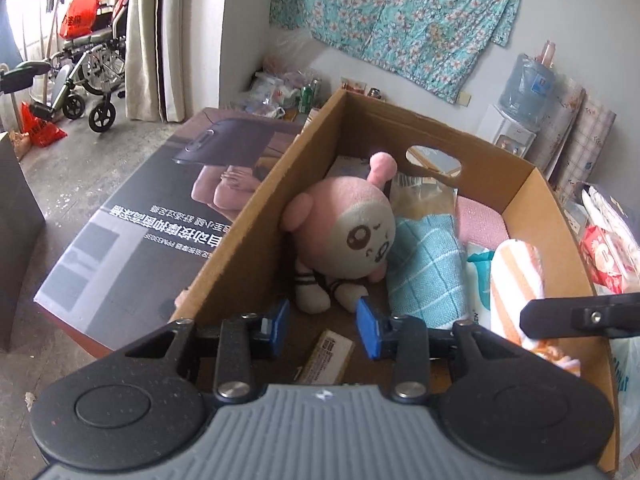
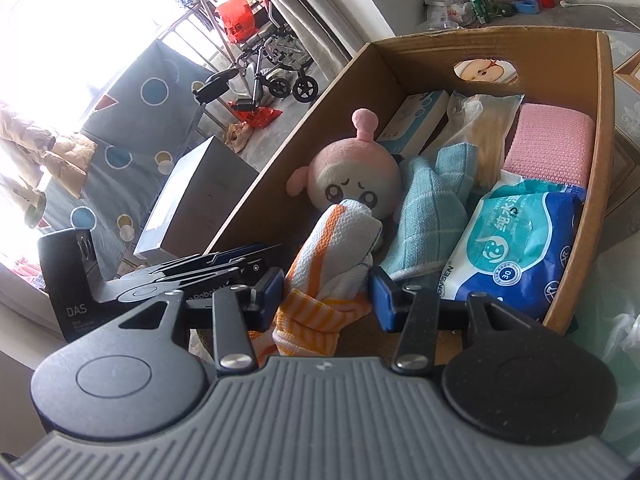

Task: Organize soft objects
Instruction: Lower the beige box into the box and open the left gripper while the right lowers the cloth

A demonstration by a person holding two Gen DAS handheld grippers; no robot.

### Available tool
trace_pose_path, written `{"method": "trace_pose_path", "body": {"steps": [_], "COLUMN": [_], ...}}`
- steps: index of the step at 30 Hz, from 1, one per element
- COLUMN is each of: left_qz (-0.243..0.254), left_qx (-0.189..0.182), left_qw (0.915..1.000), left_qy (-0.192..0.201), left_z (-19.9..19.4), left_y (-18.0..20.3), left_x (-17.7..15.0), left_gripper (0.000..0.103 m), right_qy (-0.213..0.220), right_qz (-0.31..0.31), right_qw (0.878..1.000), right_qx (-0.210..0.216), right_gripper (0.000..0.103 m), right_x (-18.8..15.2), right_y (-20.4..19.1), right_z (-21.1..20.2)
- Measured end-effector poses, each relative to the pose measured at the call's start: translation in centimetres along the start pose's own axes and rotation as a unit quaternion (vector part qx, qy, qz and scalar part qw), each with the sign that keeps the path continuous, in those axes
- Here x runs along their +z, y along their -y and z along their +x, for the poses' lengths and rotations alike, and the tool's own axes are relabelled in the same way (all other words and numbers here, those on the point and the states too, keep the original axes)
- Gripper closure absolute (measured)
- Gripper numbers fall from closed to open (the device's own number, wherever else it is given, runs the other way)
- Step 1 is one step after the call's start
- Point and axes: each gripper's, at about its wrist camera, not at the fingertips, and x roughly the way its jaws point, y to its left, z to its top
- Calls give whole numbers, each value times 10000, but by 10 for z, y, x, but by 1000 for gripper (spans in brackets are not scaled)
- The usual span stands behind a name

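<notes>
Soft objects packed in an open cardboard box (image 1: 516, 184): pink plush doll (image 1: 352, 224) lying against the left wall, legs toward the near end; light-blue checked cloth (image 1: 428, 264) touching its right side; folded pink towel (image 2: 548, 144) in the far right corner; wet-wipe pack (image 2: 516, 240) along the right wall, printed with "30" and partly readable letters "ONSEN". Small white-and-blue carton (image 2: 416, 120) and clear plastic packet (image 2: 480, 120) at the far end, under an oval handle hole. Small printed label card (image 1: 328, 356) flat on the box floor near the front.

Left gripper (image 1: 322, 320) hovering over the near end of the box, blue pads apart, nothing pinched, the doll's feet just beyond the tips. Right gripper (image 2: 326, 292) clamping the orange-striped white towel (image 2: 336, 248) between its blue pads, the roll hanging above the box's near end in front of the doll's face.

Box resting beside a large dark printed carton (image 1: 160, 216) with Chinese text seen upside down. Bare concrete floor (image 1: 80, 176), folded wheelchair (image 1: 96, 76) with an orange bag by a bright balcony, beige curtain (image 1: 148, 36), floral turquoise sheet (image 1: 400, 12) hung on the white wall, water dispenser (image 1: 516, 120) with a blue bottle at right. "DAS" legible on a black part at the left in the right wrist view.
</notes>
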Motion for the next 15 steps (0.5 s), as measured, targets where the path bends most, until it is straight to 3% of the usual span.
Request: {"method": "trace_pose_path", "body": {"steps": [6,15], "left_qz": [-208,-579], "left_qx": [94,17], "left_qw": [9994,9962], "left_qy": [254,646], "left_z": [-21,-53], "left_y": [-11,-26], "left_x": [-2,-11], "left_gripper": [64,60], "right_qy": [-157,-1001], "right_qz": [-61,-417], "right_qw": [9997,9923], "right_qx": [-184,-591], "right_gripper": [57,56], "right_x": [4,12], "right_y": [-1,-18], "right_z": [10,81]}}
